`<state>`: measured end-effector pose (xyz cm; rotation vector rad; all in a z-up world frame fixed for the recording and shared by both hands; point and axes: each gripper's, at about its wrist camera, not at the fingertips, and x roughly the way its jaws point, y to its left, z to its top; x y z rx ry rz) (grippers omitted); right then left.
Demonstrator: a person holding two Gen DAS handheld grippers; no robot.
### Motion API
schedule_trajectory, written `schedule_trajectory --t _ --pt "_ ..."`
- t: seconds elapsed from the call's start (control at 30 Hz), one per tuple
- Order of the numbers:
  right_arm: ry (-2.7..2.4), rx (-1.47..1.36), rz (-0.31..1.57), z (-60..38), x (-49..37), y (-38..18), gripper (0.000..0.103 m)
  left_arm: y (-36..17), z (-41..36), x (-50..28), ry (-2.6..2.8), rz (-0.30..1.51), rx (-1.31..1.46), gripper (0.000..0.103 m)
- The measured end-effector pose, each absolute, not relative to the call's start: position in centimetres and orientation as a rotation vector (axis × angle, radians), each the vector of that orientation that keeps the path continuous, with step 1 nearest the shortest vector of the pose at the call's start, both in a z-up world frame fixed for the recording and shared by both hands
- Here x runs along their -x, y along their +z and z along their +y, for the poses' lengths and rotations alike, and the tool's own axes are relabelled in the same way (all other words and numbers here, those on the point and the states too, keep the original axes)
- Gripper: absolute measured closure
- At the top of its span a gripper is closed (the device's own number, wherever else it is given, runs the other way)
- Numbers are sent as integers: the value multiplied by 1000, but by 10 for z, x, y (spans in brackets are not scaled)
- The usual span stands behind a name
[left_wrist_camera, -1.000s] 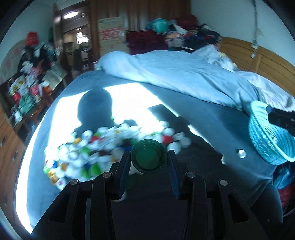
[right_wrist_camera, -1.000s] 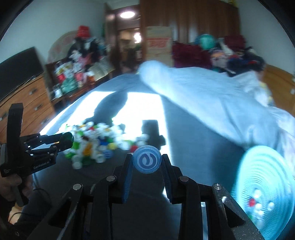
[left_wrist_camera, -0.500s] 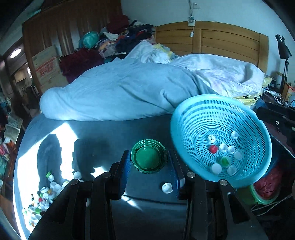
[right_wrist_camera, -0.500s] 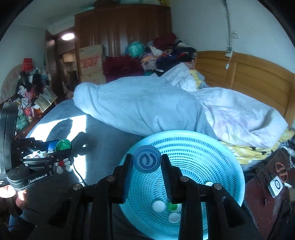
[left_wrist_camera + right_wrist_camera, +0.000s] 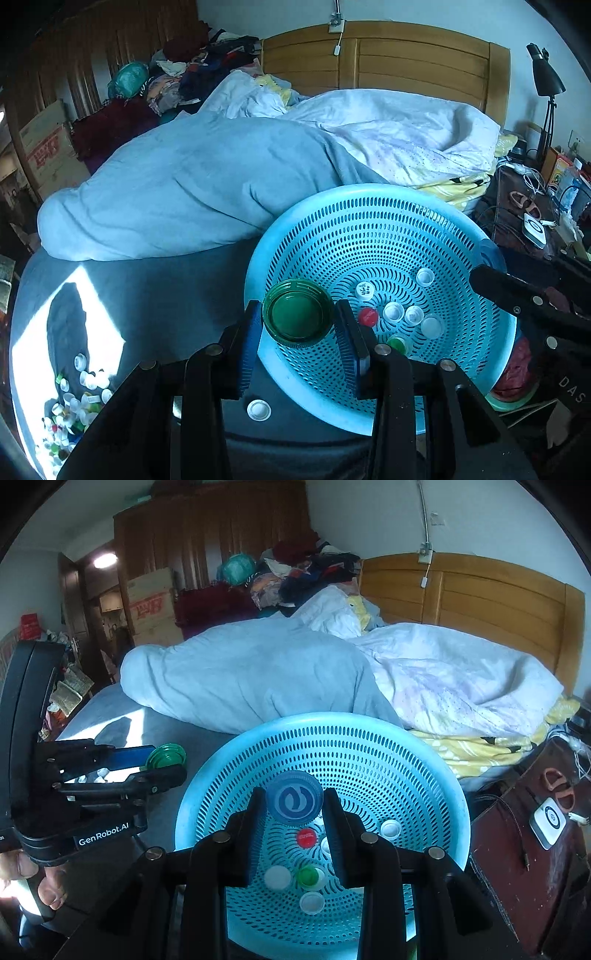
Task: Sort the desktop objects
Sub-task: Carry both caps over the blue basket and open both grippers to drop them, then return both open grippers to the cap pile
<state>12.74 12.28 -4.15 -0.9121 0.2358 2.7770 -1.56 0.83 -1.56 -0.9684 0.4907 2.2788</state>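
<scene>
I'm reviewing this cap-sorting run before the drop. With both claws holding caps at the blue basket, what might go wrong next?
1. The left claw holds the green lid over the near wall of the blue basket; released here, it may hit the rim and roll out beside the stray white cap.
2. The basket sits tilted on soft bedding; a nudge might tip it.
3. The right claw, holding the blue cap, works close by; the two might bump.

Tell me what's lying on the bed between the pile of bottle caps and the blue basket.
In the left wrist view, one loose white cap lies on the grey sheet between the cap pile and the blue basket.
</scene>
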Motion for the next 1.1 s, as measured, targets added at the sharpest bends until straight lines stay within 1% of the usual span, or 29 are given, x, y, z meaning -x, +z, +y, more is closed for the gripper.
schedule_trajectory --t 0.4,0.43,0.47,0.5,0.53,0.57,0.7,0.83,0.97,1.03,1.1 --pt "2775 925 243 124 -126 -46 69 -20 7 19 2295 493 981 69" --pt "2771 925 242 125 -126 -46 67 -20 7 19 2300 493 978 68" --pt "2766 926 247 125 -125 -46 61 -20 6 19 2307 497 978 67" --pt "2766 919 256 126 -125 -46 48 -20 6 20 2312 500 982 64" --pt "2766 909 263 126 -126 -46 40 -19 5 21 2317 498 985 57" --pt "2765 906 264 126 -126 -45 40 -19 2 21 2326 494 981 53" --pt "2781 896 263 119 -127 -44 38 -19 -11 25 2349 468 988 53" --pt "2817 871 268 103 -132 -44 31 -30 -37 24 2364 487 1001 50" --pt "2872 894 254 78 -133 -52 29 -52 -91 20 2397 488 1049 50" --pt "2905 915 249 62 -133 -58 25 -64 -128 14 2440 492 1064 50" --pt "2938 945 244 46 -133 -66 24 -74 -173 7 2490 476 1088 50"
